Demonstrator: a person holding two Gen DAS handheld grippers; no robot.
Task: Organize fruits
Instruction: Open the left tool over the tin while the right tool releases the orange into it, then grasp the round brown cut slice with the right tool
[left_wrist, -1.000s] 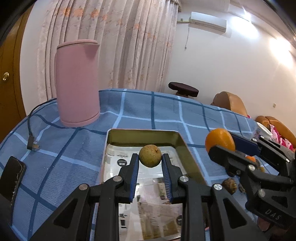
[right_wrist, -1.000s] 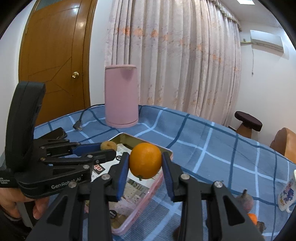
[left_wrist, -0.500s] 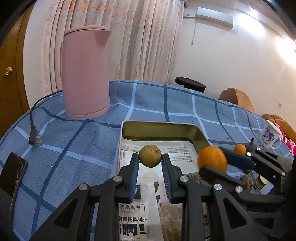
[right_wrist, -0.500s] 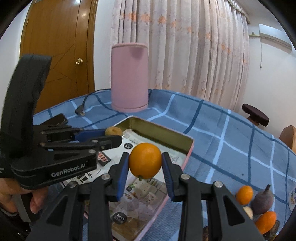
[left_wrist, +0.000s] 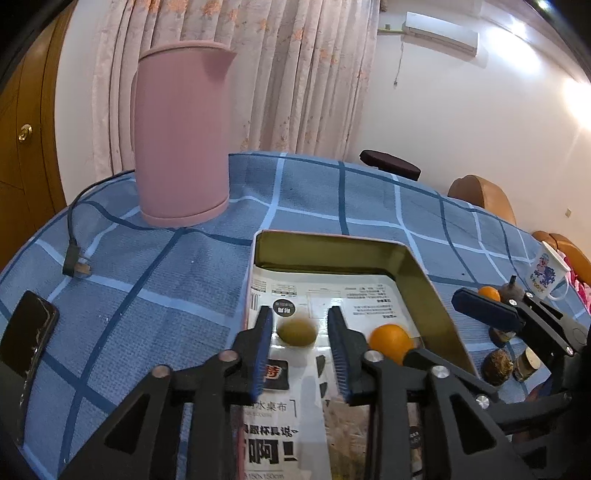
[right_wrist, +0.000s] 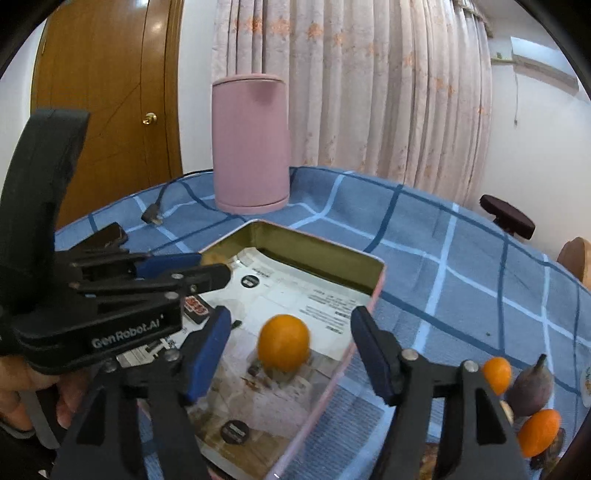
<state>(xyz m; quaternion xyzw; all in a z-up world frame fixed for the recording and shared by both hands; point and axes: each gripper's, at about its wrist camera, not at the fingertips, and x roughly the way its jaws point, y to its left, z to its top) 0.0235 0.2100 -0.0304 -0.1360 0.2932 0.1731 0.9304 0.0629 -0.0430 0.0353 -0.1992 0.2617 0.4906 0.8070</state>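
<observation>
Tin tray (left_wrist: 436, 291) at frame centre holds both fruits; left gripper (left_wrist: 300, 345) opening, greenish fruit (left_wrist: 297, 332) loose between its pads; right gripper (right_wrist: 290, 349) opening wide, orange (right_wrist: 283, 347) free between them.

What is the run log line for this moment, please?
left tongs: opening, green fruit loose | right tongs: opening, orange loose | both in tray

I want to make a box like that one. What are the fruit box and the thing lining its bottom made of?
The box looks like thin metal: its inner walls shine dull gold and the corners are smoothly rounded. The lining looks like printed paper, flat and white with black text, possibly glossy.
</observation>
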